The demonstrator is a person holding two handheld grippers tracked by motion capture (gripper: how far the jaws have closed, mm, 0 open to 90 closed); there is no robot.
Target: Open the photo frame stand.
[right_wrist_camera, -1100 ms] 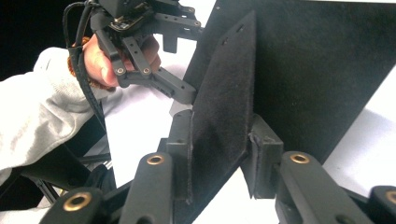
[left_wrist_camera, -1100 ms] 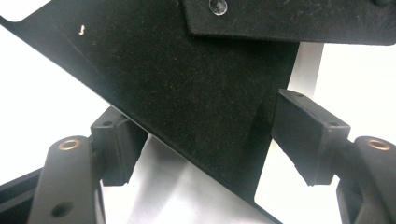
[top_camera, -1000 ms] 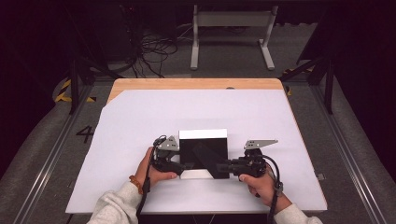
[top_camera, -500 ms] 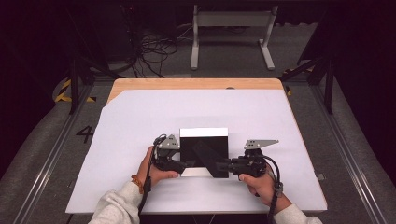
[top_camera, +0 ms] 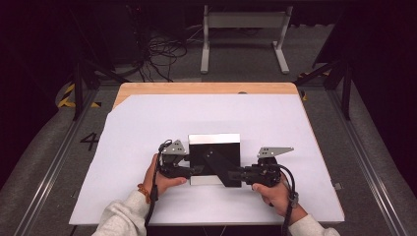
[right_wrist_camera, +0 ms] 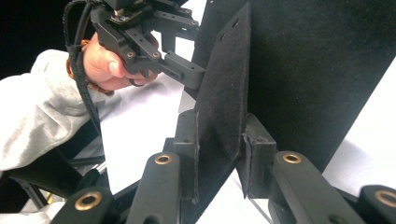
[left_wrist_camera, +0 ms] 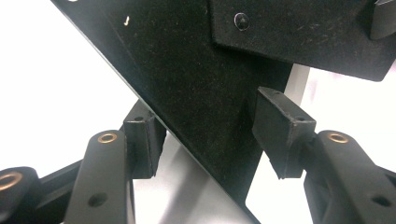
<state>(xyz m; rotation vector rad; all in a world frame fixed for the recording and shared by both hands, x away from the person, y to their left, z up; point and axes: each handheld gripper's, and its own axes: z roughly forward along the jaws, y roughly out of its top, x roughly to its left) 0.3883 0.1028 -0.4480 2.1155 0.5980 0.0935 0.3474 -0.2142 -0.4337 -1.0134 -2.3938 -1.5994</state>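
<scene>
A flat black felt-lined box [top_camera: 221,150] with pale strips at its far and near edges lies on the white sheet [top_camera: 295,128] in the high view. A black flap [top_camera: 222,168] rises slanting from its near side. My right gripper [top_camera: 237,175] is shut on that flap [right_wrist_camera: 224,93], which stands edge-on between its pads [right_wrist_camera: 187,140]. My left gripper [top_camera: 195,170] is at the box's left edge; its jaws [left_wrist_camera: 212,135] stand open on either side of a black panel corner [left_wrist_camera: 201,84]. In the right gripper view the left gripper [right_wrist_camera: 182,70] is held by a hand.
The sheet covers a wooden table whose far edge [top_camera: 206,88] shows. Beyond it on the floor stand a metal frame [top_camera: 243,29] and loose cables [top_camera: 157,54]. Rails [top_camera: 364,162] run along both sides of the table.
The black flap now stands up, slanting across the box's near right part. Both hands have stayed almost where they were.
</scene>
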